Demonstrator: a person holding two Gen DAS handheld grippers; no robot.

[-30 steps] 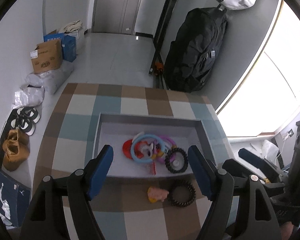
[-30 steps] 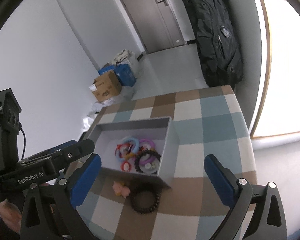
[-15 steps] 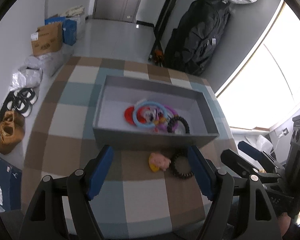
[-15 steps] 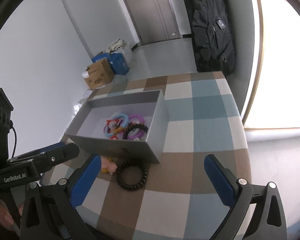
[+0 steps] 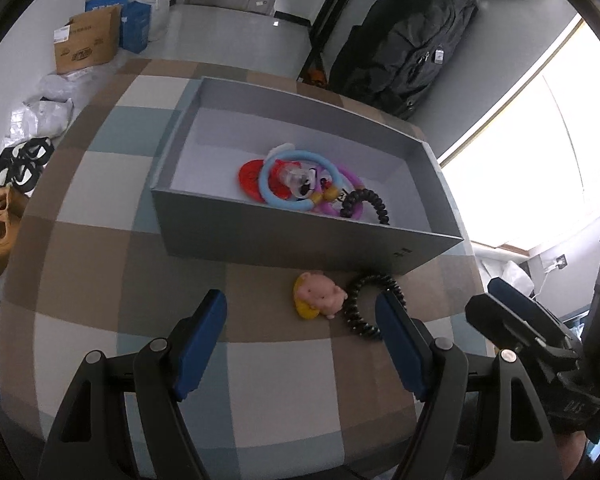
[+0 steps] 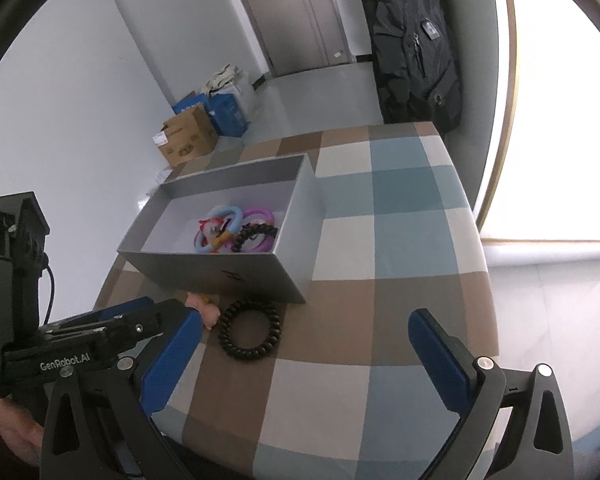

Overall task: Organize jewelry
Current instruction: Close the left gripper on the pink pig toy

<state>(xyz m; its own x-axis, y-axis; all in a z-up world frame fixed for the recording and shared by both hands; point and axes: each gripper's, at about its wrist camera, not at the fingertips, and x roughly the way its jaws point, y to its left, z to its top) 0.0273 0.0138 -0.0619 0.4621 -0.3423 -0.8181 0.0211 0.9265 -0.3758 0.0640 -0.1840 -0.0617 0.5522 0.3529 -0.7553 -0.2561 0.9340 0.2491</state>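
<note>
— Both views have tipped downward since a second ago: the grey box sat low in the left wrist frame then and now fills its middle, with the loose pieces on the table in plain sight below it.

— How much of the sorting is done?

— Most of it, I'd judge. Inside the box, right of centre, lies a heap: a blue ring, a purple ring, a red piece and a black coil band. Two things are left on the checked tablecloth, just in front of the box's near wall: a pink pig charm and a second black spiral band, touching each other.

— And the grippers?

— The left gripper points steeply down at the table, jaws well apart and empty; the pig lies just beyond its tips (between them, as the frame has it). The right gripper angles down too, jaws spread wide, holding nothing, the spiral band toward its left pad.
</note>
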